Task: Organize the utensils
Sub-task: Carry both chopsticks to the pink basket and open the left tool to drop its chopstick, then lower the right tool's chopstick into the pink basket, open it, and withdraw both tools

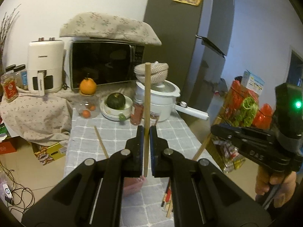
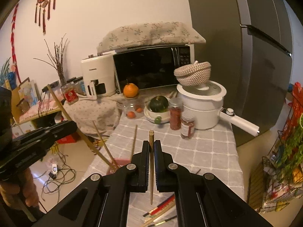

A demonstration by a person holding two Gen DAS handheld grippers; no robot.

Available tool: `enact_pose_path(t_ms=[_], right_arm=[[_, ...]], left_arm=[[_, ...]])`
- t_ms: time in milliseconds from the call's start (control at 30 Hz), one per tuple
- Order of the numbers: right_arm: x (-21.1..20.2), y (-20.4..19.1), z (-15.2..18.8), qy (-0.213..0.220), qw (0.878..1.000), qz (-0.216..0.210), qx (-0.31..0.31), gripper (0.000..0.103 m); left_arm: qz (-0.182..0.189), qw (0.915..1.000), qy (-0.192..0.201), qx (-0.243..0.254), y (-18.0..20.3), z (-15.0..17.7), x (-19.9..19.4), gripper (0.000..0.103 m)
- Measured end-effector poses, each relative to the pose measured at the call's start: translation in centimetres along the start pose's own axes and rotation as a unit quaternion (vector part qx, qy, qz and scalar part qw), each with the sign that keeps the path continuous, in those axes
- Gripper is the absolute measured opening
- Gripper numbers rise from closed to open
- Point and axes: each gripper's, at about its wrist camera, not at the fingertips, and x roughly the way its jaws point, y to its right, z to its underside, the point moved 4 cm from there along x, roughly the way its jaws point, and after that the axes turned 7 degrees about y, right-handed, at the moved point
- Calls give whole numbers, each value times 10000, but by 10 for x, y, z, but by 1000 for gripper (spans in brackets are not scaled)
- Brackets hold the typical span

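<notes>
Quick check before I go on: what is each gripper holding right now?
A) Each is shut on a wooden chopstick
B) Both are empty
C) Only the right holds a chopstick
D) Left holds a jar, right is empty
A: the left gripper is clamped on a pale wooden chopstick, and the right gripper pinches another chopstick between its pads.

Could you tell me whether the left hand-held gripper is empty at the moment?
No, the left hand-held gripper is shut on a wooden chopstick that stands upright between its fingers.
</notes>
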Motion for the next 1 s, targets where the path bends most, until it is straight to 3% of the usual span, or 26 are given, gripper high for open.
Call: enact_pose_path(t_ms=[167, 367, 633, 767, 900, 1000], right_arm=[[-2, -7, -8, 115, 9999, -92, 50, 5], [-1, -15, -18, 217, 9995, -182, 117, 5], [4, -26, -36, 356, 9986, -304, 234, 5], [13, -28, -42, 388, 9980, -355, 360, 5], [25, -28, -41, 384, 9974, -378, 479, 5], [35, -24, -37, 354, 9966, -415, 622, 5]], left_arm=[[-320, 9994, -92, 15, -14, 8, 17, 7], [-363, 9980, -470, 218, -25, 28, 49, 7], [-368, 9928, -1138, 4, -43, 57, 86, 7], [-413, 9920, -1193, 42, -43, 61, 88, 8], [-382, 9935, -1074, 24, -41, 53, 77, 23], [-364, 9940, -1032, 9, -42, 49, 74, 27]])
